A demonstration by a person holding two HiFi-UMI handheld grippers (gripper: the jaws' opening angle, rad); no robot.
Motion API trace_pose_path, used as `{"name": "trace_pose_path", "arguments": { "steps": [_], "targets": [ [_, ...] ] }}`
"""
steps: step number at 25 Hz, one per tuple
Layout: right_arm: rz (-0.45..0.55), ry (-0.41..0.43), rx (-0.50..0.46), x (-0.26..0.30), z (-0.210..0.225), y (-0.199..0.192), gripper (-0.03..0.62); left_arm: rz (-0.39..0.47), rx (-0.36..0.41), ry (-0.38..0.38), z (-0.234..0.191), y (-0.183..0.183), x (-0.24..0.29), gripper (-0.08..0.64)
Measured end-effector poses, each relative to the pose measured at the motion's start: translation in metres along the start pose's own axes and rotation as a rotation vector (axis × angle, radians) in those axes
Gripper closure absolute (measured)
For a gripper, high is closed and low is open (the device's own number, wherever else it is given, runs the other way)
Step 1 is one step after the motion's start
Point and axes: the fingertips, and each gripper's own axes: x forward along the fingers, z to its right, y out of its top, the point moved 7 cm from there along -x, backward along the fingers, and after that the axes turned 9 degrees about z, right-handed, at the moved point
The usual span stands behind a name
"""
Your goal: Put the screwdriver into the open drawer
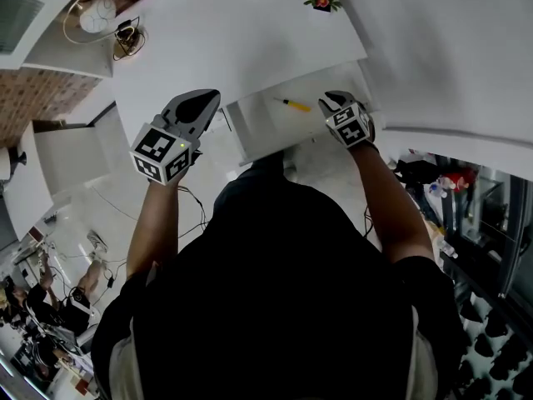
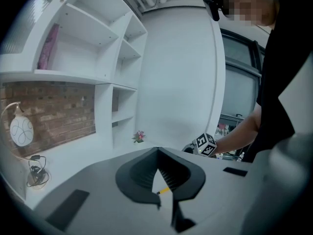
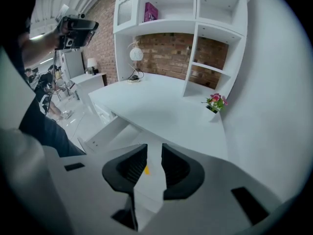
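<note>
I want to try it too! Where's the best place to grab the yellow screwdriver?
I'd grab the screwdriver by its yellow handle, the thick part, squeezing across it. It lies flat, so come down from above. The right hand-held gripper is nearest, jaws apart.

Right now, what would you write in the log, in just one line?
screwdriver: lying in open drawer | left tongs: shut, empty | right tongs: open, empty

All three views over desk point(image 1: 212, 48)
</note>
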Motion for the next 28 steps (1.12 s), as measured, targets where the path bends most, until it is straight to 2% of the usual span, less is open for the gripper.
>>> {"name": "trace_pose_path", "arguments": {
  "steps": [5, 12, 16, 21, 28],
  "targets": [
    [0.068, -0.024, 0.123, -0.034, 0.000, 0.008, 0.494, 0.009, 0.018, -0.028, 0.016, 0.009, -0.001, 0.545],
    [0.160, -0.061, 0.224, -0.079, 0.002, 0.027, 0.495, 0.027, 0.035, -0.063, 0.032, 0.029, -0.003, 0.545],
    [0.205, -0.079, 0.257, -0.103, 0.000, 0.034, 0.495, 0.053, 0.048, -0.090, 0.043, 0.038, -0.002, 0.545],
    [0.262, -0.090, 0.315, -0.136, 0.003, 0.036, 0.497, 0.056, 0.066, -0.097, 0.063, 0.050, 0.003, 0.545],
    [0.309, -0.127, 0.345, -0.183, -0.011, 0.035, 0.499, 0.046, 0.077, -0.106, 0.088, 0.059, -0.010, 0.545]
  ]
}}
